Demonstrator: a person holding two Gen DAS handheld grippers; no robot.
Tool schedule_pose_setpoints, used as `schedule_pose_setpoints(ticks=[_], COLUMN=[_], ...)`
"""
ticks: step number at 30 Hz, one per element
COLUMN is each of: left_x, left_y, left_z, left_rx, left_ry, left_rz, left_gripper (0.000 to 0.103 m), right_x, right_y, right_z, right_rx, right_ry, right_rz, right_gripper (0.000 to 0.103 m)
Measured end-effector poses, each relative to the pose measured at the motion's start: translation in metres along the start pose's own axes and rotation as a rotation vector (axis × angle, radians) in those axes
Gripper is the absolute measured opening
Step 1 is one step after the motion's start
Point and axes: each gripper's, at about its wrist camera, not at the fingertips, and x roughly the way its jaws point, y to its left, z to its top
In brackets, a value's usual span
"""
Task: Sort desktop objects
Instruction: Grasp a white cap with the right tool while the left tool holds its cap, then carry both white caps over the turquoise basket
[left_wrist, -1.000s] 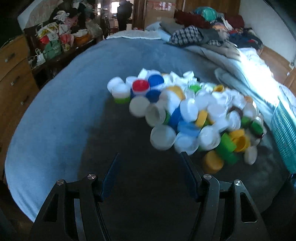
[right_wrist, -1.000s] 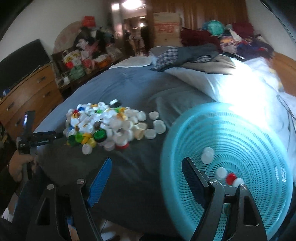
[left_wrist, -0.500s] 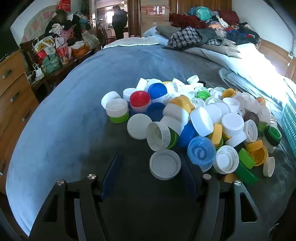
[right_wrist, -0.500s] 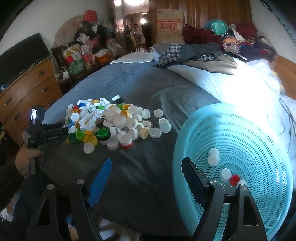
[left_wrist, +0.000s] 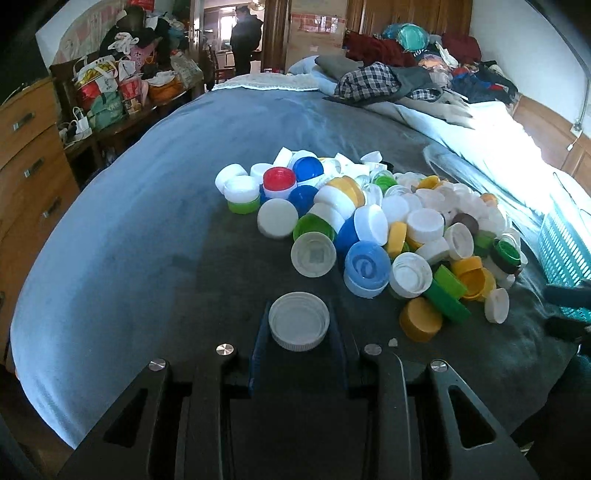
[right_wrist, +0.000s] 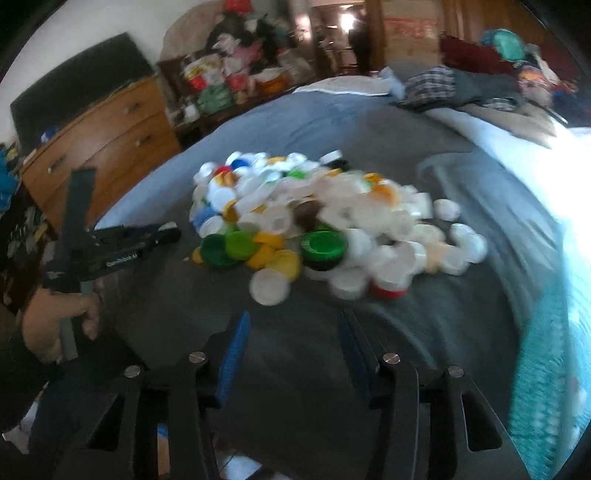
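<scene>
A heap of bottle caps (left_wrist: 369, 221) in white, blue, yellow, green and red lies on the dark blanket; the blurred right wrist view shows the same heap of caps (right_wrist: 314, 229). One white cap (left_wrist: 299, 320), hollow side up, lies apart at the near edge. My left gripper (left_wrist: 299, 325) is closing, and its blue pads touch both sides of that cap. In the right wrist view a hand (right_wrist: 55, 317) holds the left gripper (right_wrist: 162, 234) at the heap's left edge. My right gripper (right_wrist: 293, 321) hovers just short of the heap, jaws closing with nothing between them.
A teal mesh basket (left_wrist: 565, 243) stands right of the heap, and the basket's rim (right_wrist: 546, 350) borders the right wrist view. A wooden dresser (right_wrist: 103, 147) stands left of the bed. Clothes (left_wrist: 388, 81) are piled at the far end. A person stands in the doorway (left_wrist: 245, 37).
The left jaws narrowed and now flank the lone white cap. The right gripper swung from the basket towards the heap and came lower, and its jaws narrowed.
</scene>
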Motion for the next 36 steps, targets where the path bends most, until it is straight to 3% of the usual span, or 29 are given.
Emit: schedule_pose_setpoints(ticks=[8,9,10,12,17,23,36], left_x=[0.004,0.005,0.005,0.002,-0.010,-0.037,-0.057], left_y=[0.004,0.004,0.003,0.001,-0.001,-0.028,-0.140], left_z=[0.001,0.001,0.000,-0.001,0.002,0.016,0.036], left_rx=[-0.031,-0.032,-0.033,-0.029,-0.039,0.010,0.183], left_ry=[0.007,0.009,0.010,0.008,-0.009,-0.051,-0.059], left_rz=[-0.016,-0.017,-0.020,-0.021,-0.044,-0.089,-0.215], left_gripper=[0.027,0.027,0.027,0.027,0.027,0.027,0.027], right_x=[0.051,0.057,0.060,0.057,0.024,-0.024,-0.127], right_y=[0.028,0.027,0.025,0.019,0.009,-0.009,-0.069], right_z=[0.014,0.013,0.012,0.009,0.007,0.007,-0.011], right_rx=[-0.108,-0.112,-0.107,-0.087,-0.052,-0.014,0.108], right_ry=[0.063,0.078,0.089,0.085,0.035,-0.018,-0.137], right_rz=[-0.074,-0.089,-0.090,-0.085,-0.052,-0.076,-0.187], right_gripper=[0.054,0.047,0.034,0.033,0.033,0.033,0.034])
